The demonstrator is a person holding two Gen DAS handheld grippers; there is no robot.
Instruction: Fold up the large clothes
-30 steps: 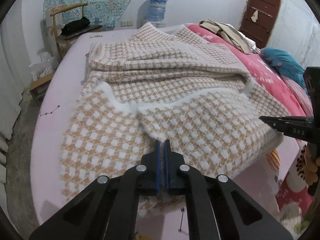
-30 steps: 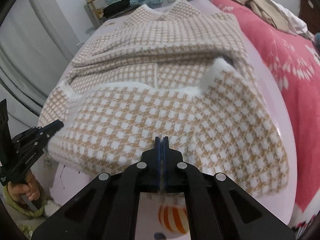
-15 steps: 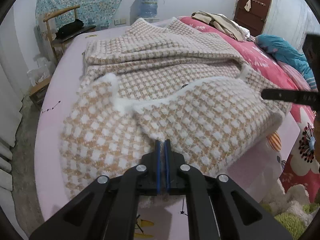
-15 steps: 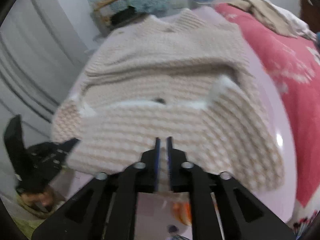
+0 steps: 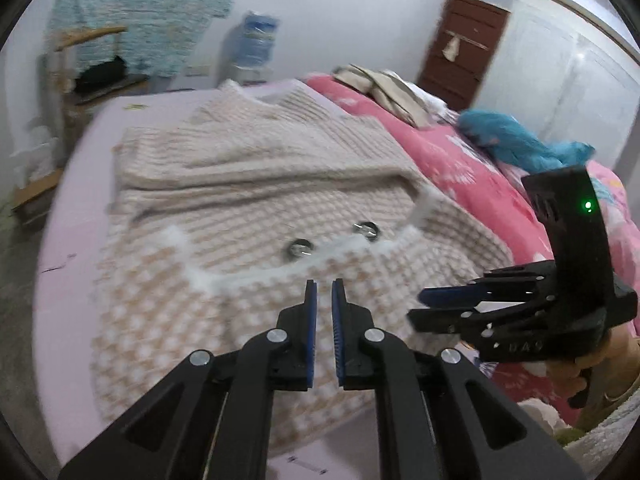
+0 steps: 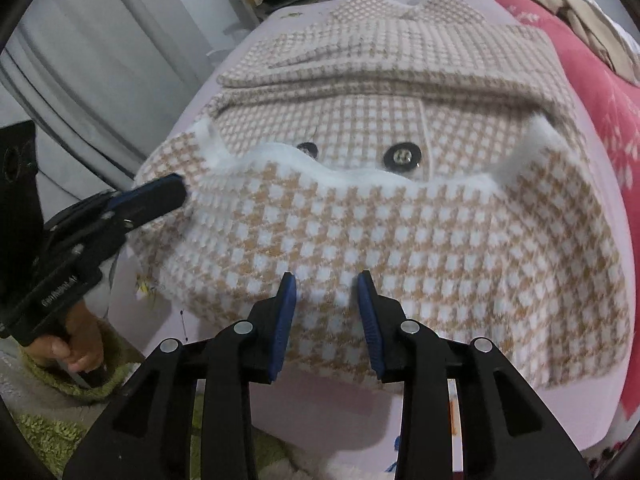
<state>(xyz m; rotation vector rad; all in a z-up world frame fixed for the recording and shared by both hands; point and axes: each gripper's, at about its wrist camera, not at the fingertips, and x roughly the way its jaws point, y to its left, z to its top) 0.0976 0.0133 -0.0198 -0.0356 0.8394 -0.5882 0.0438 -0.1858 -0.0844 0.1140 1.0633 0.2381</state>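
Observation:
A tan-and-white houndstooth coat lies on the lilac bed sheet, its lower part folded up toward the collar. The fold's white fuzzy edge stops just short of two metal buttons. My left gripper hovers over the folded part near the front edge, its pads nearly together with nothing between them. In the right wrist view the left gripper is at the coat's left corner. My right gripper hangs above the near fold, its jaws opening and empty. It also shows as the right gripper in the left wrist view.
A pink quilt with a blue cloth and beige clothes covers the bed's right side. A wooden chair, a water bottle and a brown door stand behind. A green rug lies below the bed.
The right gripper's jaws have parted from shut to open. Both grippers have drawn back from the fold, and the two buttons have come into view above its white edge.

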